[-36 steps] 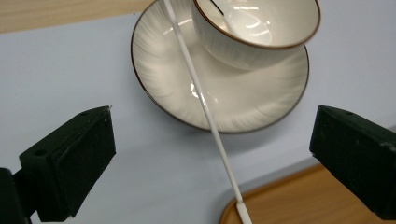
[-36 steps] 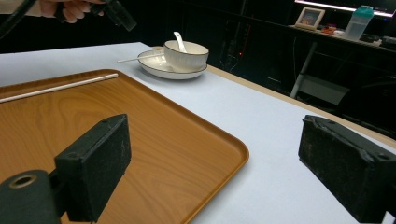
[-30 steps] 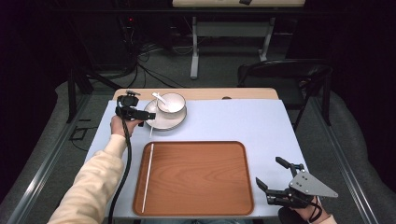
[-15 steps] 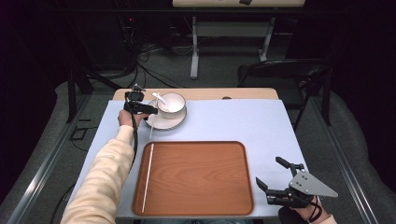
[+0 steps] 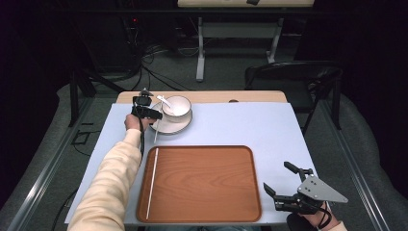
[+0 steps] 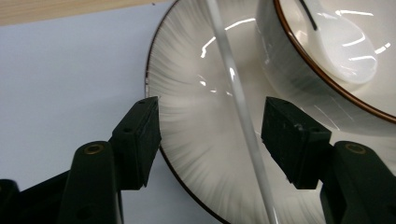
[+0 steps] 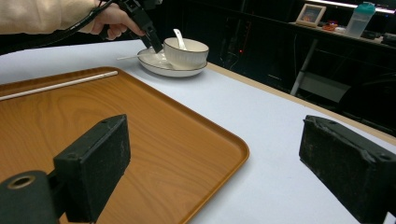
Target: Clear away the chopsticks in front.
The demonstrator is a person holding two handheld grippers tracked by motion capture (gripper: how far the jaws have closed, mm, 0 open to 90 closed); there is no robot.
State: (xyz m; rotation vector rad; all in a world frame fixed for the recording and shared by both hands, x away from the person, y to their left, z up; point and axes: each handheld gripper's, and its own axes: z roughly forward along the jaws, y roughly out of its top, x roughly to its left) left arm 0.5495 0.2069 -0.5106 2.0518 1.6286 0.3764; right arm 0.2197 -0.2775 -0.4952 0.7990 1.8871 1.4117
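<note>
A white chopstick (image 6: 238,107) lies across the rim of a ribbed white plate (image 6: 187,93) that carries a bowl (image 6: 299,60) with a white spoon (image 6: 341,42) in it. My left gripper (image 6: 210,135) hangs just over the plate's edge. Its jaws have just been closing with the chopstick between them, close to one pad, and a gap still shows on both sides. In the high view this gripper (image 5: 155,115) sits at the plate's (image 5: 166,126) left side. My right gripper (image 5: 276,176) rests open at the table's near right corner with nothing between its fingers.
A brown wooden tray (image 5: 202,183) takes up the near middle of the pale blue table, with a second white chopstick (image 5: 151,182) along its left side. A dark chair (image 5: 293,79) and cables stand beyond the far edge.
My left gripper has moved right and down onto the plate's rim, and its jaws have narrowed around the chopstick. The right gripper has stayed still.
</note>
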